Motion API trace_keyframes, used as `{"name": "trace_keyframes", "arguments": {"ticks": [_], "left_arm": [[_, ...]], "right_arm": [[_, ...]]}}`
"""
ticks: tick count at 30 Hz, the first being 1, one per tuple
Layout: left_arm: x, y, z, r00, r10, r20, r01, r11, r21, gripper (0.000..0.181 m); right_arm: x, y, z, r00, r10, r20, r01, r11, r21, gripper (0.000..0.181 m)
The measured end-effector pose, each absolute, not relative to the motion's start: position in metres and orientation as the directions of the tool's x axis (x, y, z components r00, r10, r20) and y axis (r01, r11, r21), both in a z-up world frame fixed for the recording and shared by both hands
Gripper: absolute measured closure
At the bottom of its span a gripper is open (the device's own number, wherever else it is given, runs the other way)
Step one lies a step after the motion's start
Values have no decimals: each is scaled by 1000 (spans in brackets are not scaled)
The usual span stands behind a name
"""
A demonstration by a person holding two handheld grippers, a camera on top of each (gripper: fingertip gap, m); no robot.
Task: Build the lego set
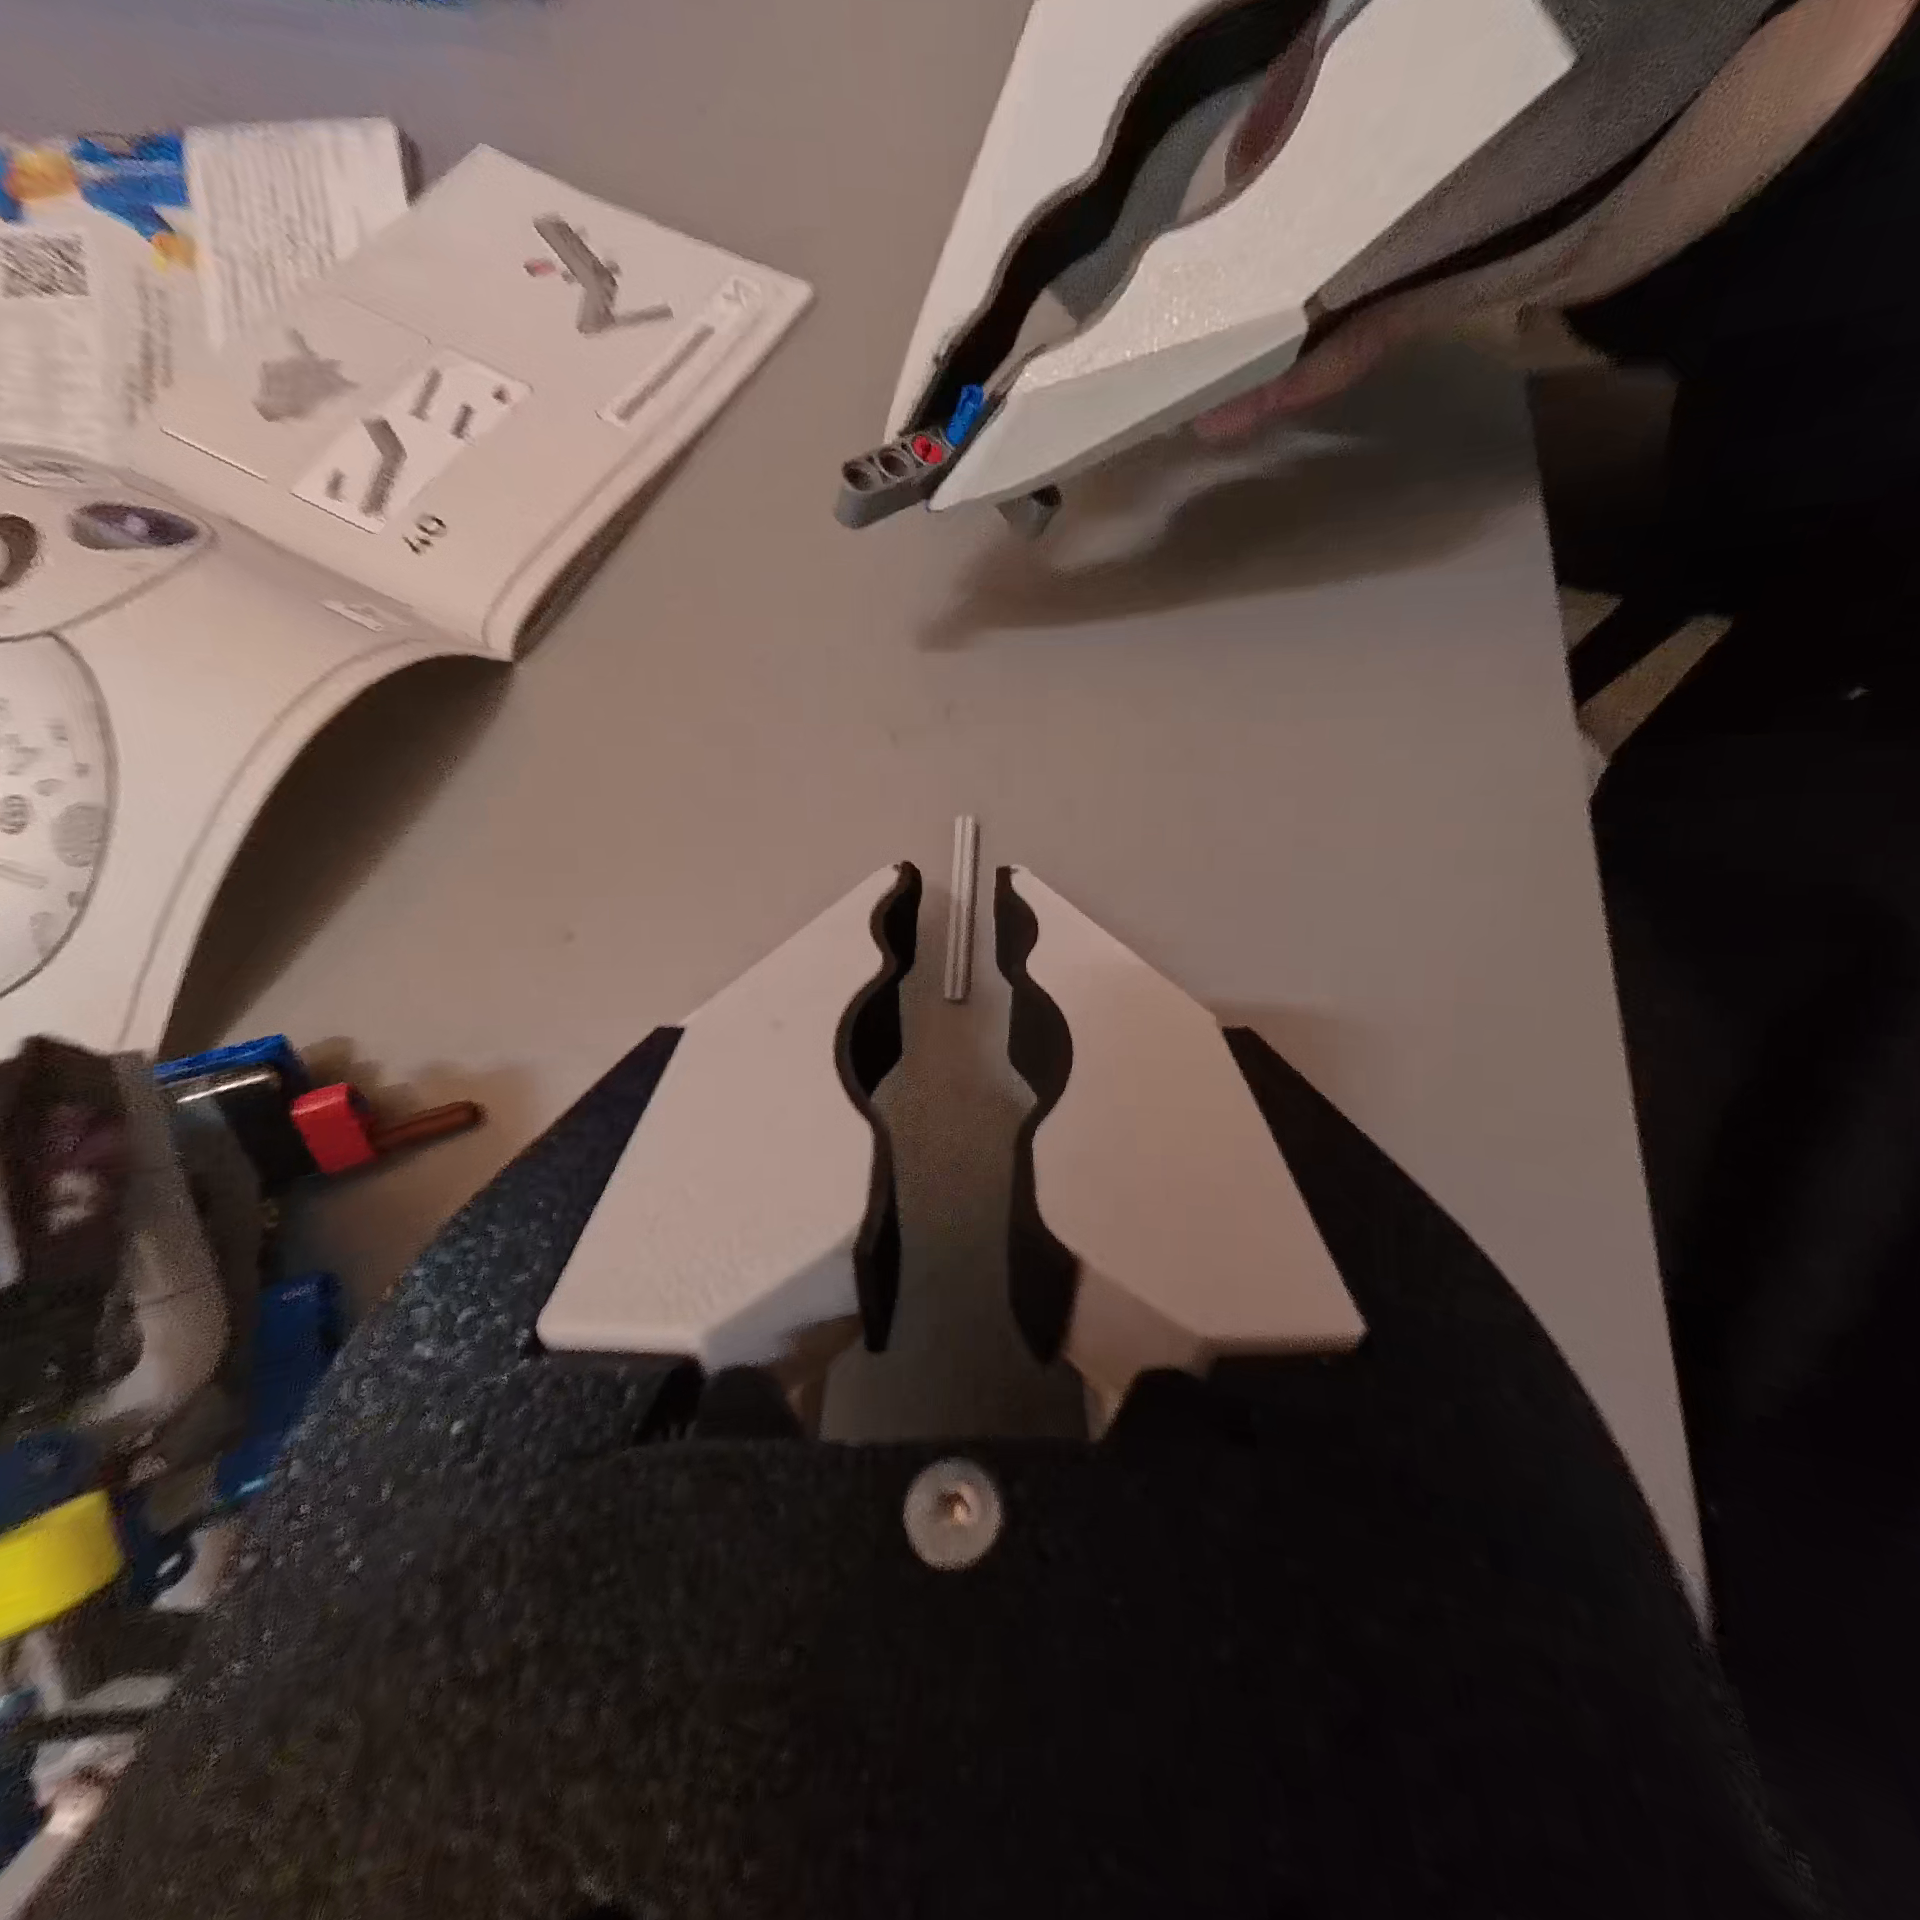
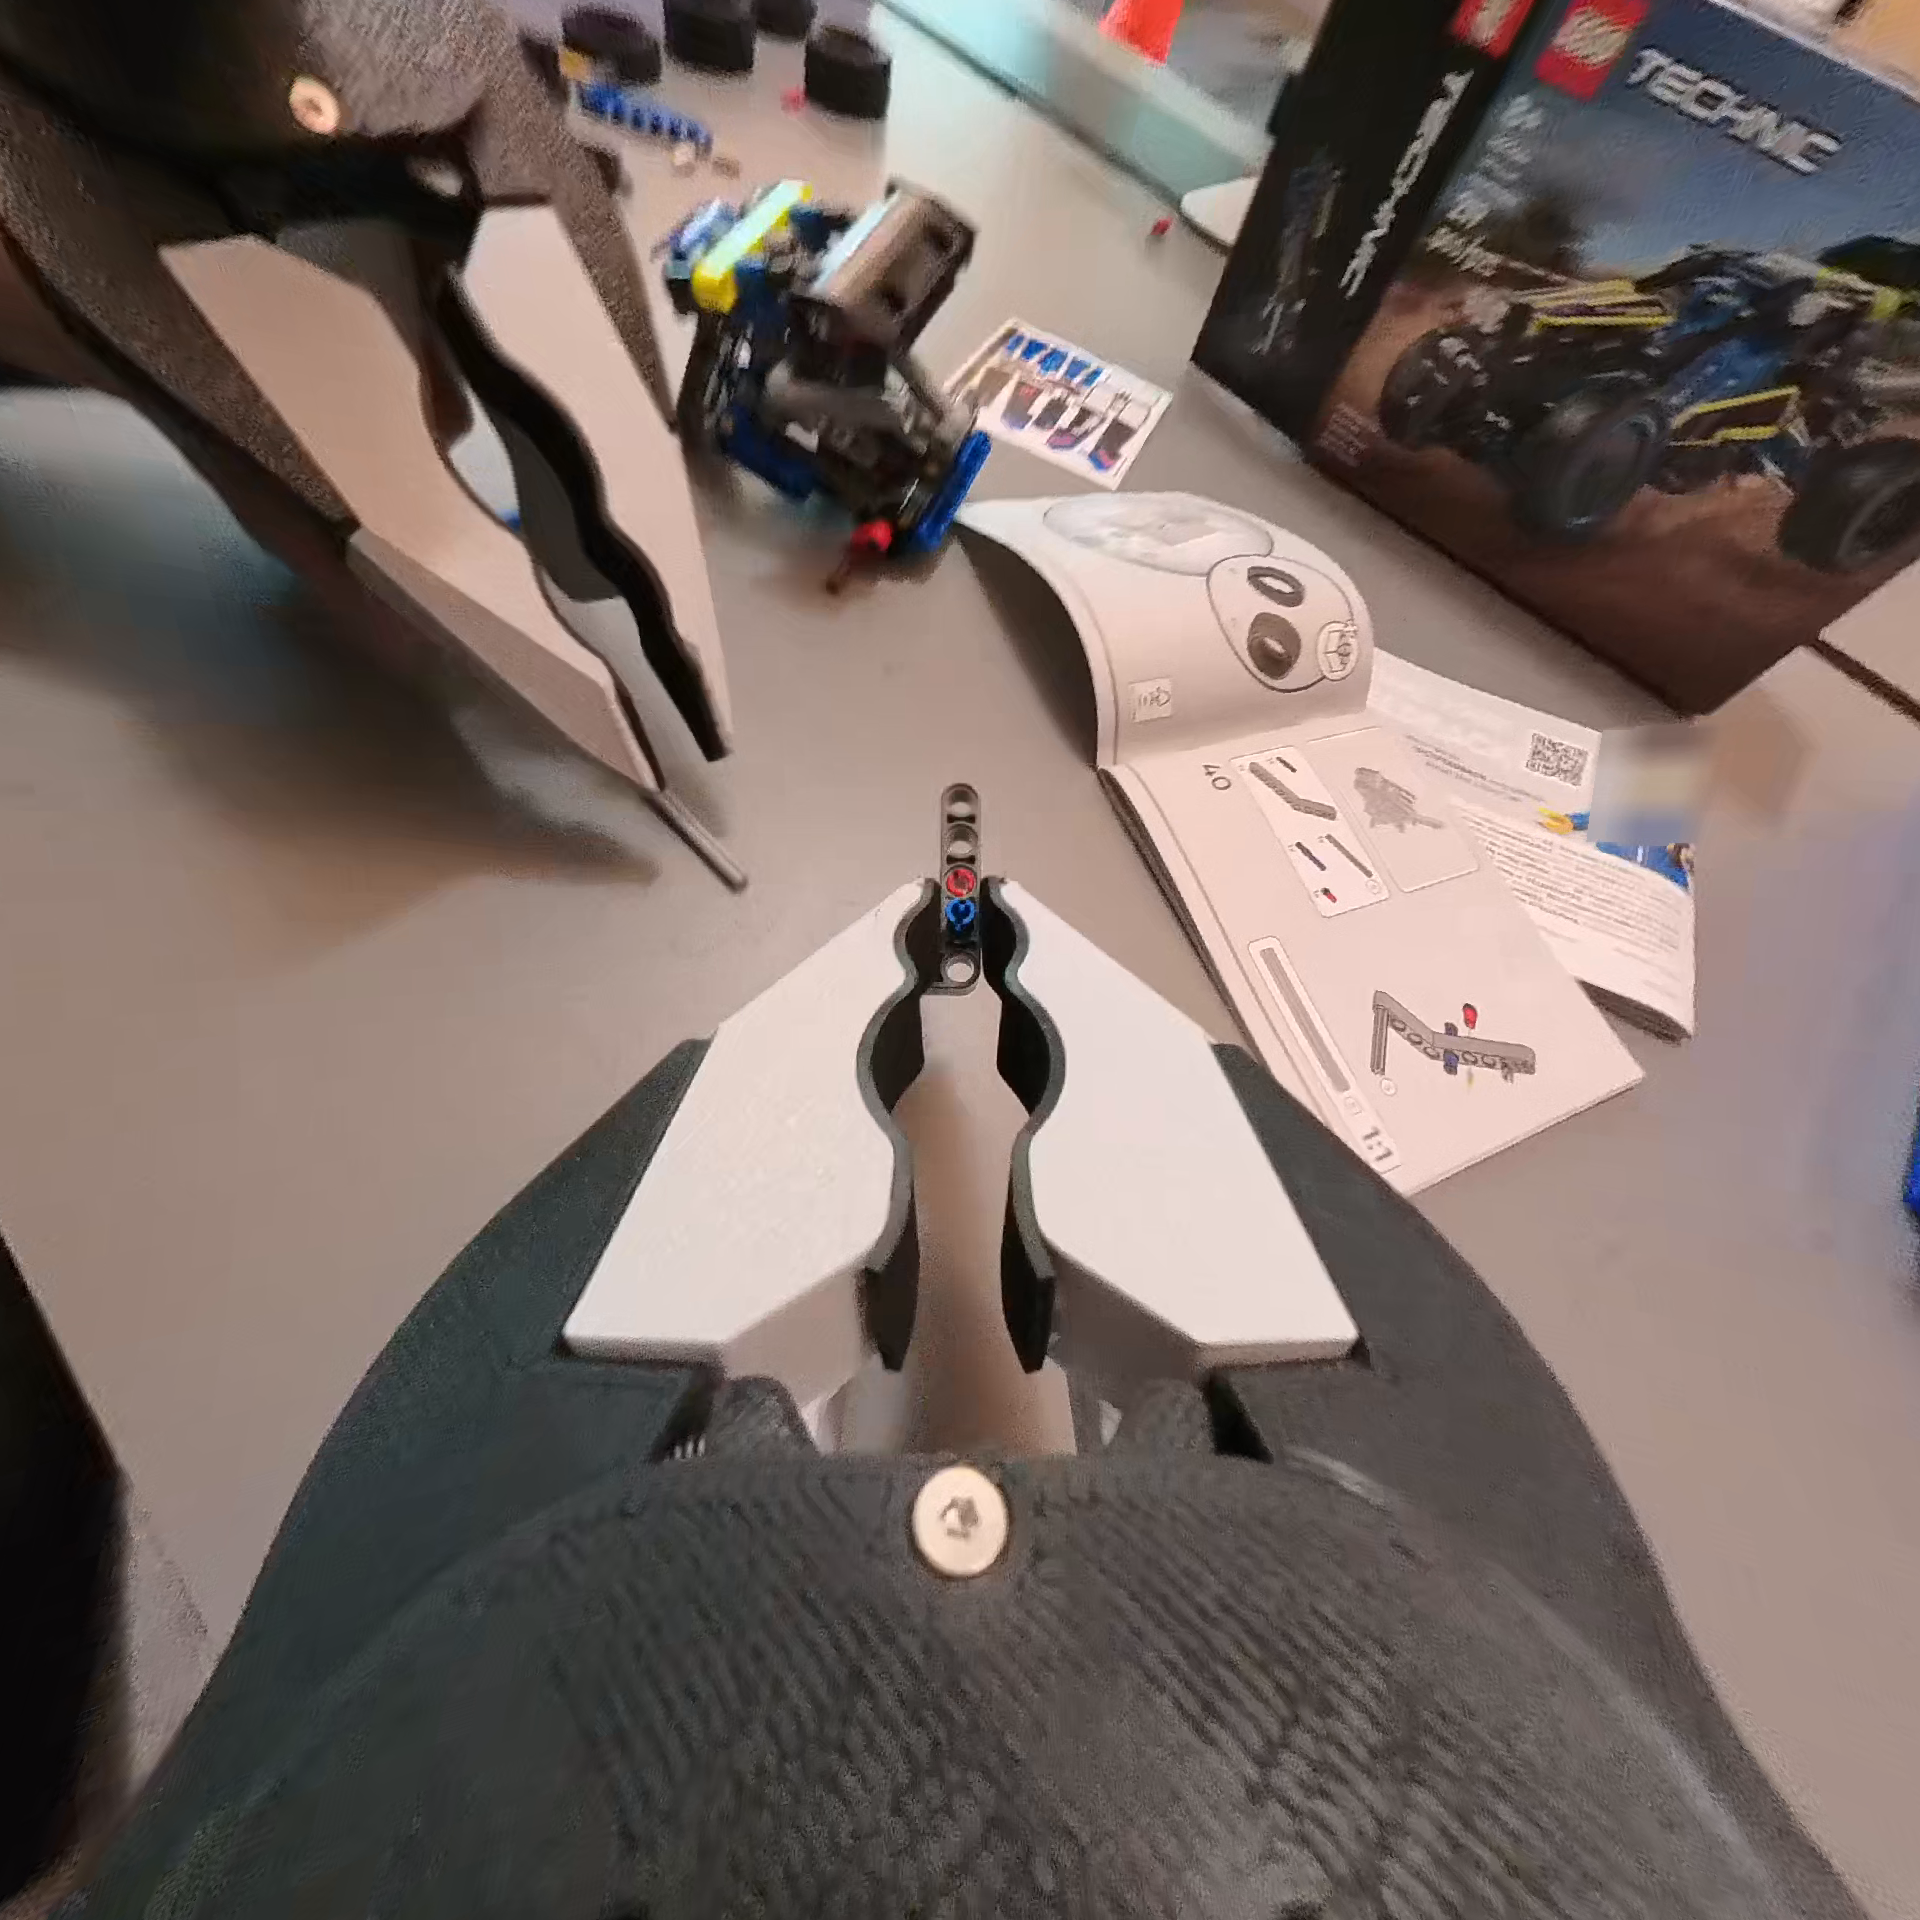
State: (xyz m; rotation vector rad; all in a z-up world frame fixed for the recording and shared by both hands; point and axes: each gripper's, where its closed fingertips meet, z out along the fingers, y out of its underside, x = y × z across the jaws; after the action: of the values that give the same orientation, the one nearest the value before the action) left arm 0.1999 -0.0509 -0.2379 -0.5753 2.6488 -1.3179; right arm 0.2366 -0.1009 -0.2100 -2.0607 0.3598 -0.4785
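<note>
Right tongs clamped on beam, left tongs apart around axle.

Nearest, left tongs (image 1: 956,873) spread apart, straddling a thin grey axle (image 1: 961,909) lying flat on the bench (image 1: 727,727), neither tip touching it. Over to the right tongs (image 2: 958,883): pinched tight on a grey holed beam (image 2: 961,831) carrying a red pin (image 2: 960,883) and a blue pin (image 2: 961,914), beam end poking past the tips. Just right of those, open instruction booklet (image 2: 1351,914) flat on the bench. Beyond and left of the booklet, half-built blue and black model (image 2: 831,384), sticker sheet (image 2: 1060,400) beside it. Farthest right, set box (image 2: 1558,312) standing upright.
</note>
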Motion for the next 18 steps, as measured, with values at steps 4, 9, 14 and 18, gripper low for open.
{"name": "trace_keyframes", "arguments": {"ticks": [4, 9, 14, 18], "left_arm": [[201, -41, -210, -908, -411, 80, -278, 450, -849, 171], [196, -22, -185, -894, -439, 87, -273, 382, -883, 173], [187, 20, -186, -835, -544, 88, -321, 351, -880, 174], [186, 74, -191, -734, -673, 84, -397, 326, -858, 175]], "right_arm": [[242, -109, -191, 864, -503, -8, -180, -294, -939, 175], [251, -125, -190, 813, -581, -46, -227, -243, -943, 176], [243, -106, -203, 831, -551, 82, -182, -407, -895, 176], [227, -74, -214, 881, -436, 184, -94, -542, -835, 176]]}}
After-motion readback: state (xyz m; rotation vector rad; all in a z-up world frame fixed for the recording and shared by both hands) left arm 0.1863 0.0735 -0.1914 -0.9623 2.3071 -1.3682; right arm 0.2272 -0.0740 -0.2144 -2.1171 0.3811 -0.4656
